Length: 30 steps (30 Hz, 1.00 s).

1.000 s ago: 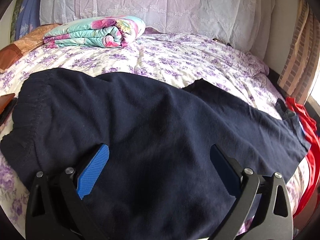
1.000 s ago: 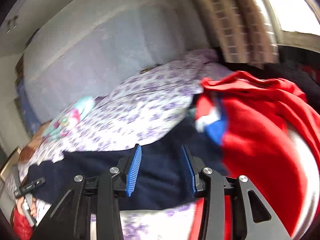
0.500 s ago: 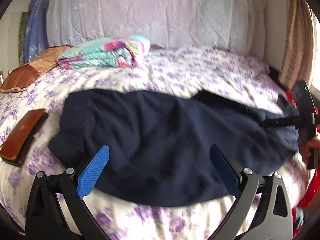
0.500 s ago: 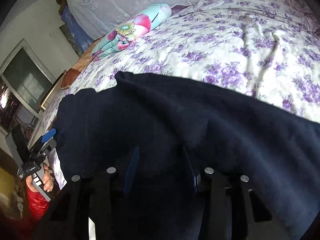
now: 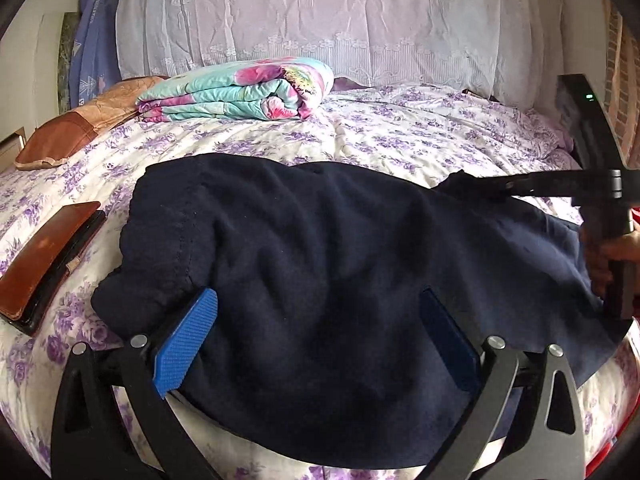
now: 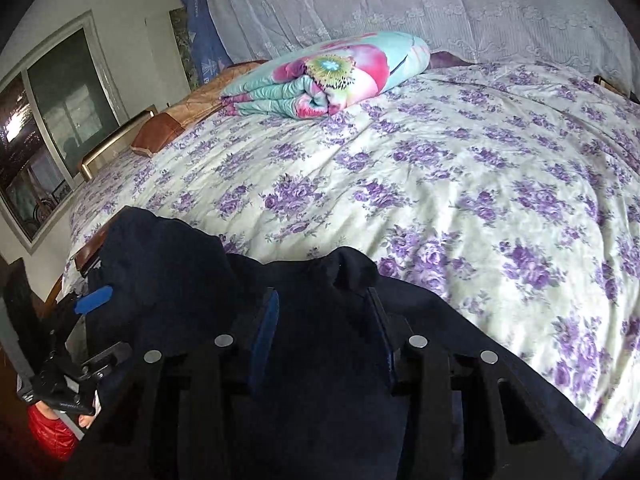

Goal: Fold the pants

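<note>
Dark navy pants (image 5: 320, 264) lie spread across the front of the bed, waistband to the left. My left gripper (image 5: 316, 332) is open, its blue pads wide apart over the near edge of the pants, holding nothing. My right gripper (image 6: 324, 320) is open with a narrower gap, low over the pants (image 6: 328, 380) near a raised fold of cloth; nothing is pinched between its pads. The right gripper also shows in the left wrist view (image 5: 480, 188), reaching in over the far right part of the pants. The left gripper's blue pad (image 6: 94, 299) shows at far left in the right wrist view.
The bed has a purple-flowered sheet (image 5: 400, 140). A folded floral quilt (image 5: 240, 88) lies at the back, a brown pillow (image 5: 72, 136) at back left. A brown wallet-like case (image 5: 44, 264) lies left of the pants. A window (image 6: 44, 136) is on the left wall.
The left gripper has pulled back from the pants, so more of the bed shows. The right gripper has swung from the red cloth at the bed's right edge to over the pants.
</note>
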Tool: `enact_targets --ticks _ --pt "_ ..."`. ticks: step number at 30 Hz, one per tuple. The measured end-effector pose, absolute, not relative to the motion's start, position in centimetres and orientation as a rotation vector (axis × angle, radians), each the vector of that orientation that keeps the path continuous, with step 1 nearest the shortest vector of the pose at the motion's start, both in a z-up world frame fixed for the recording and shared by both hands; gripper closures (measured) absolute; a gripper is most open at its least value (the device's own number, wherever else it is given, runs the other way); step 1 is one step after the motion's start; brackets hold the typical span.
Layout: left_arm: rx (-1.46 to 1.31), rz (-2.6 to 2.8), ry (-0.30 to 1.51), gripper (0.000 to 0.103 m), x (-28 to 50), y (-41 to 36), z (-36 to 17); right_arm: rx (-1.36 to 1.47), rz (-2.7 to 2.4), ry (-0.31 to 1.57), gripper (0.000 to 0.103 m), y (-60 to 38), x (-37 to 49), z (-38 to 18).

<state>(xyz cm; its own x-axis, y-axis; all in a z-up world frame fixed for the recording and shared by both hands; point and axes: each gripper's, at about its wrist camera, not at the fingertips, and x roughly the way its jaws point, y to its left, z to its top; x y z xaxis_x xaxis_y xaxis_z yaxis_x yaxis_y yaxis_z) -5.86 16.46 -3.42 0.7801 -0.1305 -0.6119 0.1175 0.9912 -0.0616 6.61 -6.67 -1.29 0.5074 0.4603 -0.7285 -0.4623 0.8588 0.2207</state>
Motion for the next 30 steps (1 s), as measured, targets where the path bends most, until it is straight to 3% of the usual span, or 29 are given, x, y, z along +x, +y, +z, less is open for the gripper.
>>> enact_targets --ticks 1,2,9,14,19,22,25,30 --pt "-0.014 -0.131 0.664 0.005 -5.9 16.4 -3.4 -0.022 0.541 0.883 0.078 -6.4 6.9 -1.8" --pt "-0.008 -0.133 0.666 0.005 -6.0 16.3 -3.4 -0.033 0.512 0.880 0.100 -6.3 7.3 -2.1" --pt "-0.034 -0.150 0.663 0.005 -5.9 16.7 -3.4 -0.027 0.447 0.942 0.100 -6.2 11.2 -4.1" --pt "-0.027 -0.148 0.669 0.005 -5.9 16.5 -3.4 0.142 0.473 0.926 0.093 -8.9 11.4 -3.9" --pt "-0.055 -0.161 0.663 0.005 -5.9 16.8 -3.4 0.149 0.500 0.777 0.088 -10.3 6.3 0.6" --pt "-0.049 -0.157 0.664 0.005 -5.9 16.7 -3.4 0.079 0.546 0.821 0.057 -9.0 4.3 -0.1" --pt "-0.053 -0.151 0.677 0.005 -5.8 16.7 -3.0 0.042 0.527 0.953 0.055 -8.1 5.5 -4.2" --pt "-0.207 -0.215 0.664 0.005 -5.3 17.4 0.2 0.112 0.556 0.940 0.053 -8.9 5.7 -4.4"
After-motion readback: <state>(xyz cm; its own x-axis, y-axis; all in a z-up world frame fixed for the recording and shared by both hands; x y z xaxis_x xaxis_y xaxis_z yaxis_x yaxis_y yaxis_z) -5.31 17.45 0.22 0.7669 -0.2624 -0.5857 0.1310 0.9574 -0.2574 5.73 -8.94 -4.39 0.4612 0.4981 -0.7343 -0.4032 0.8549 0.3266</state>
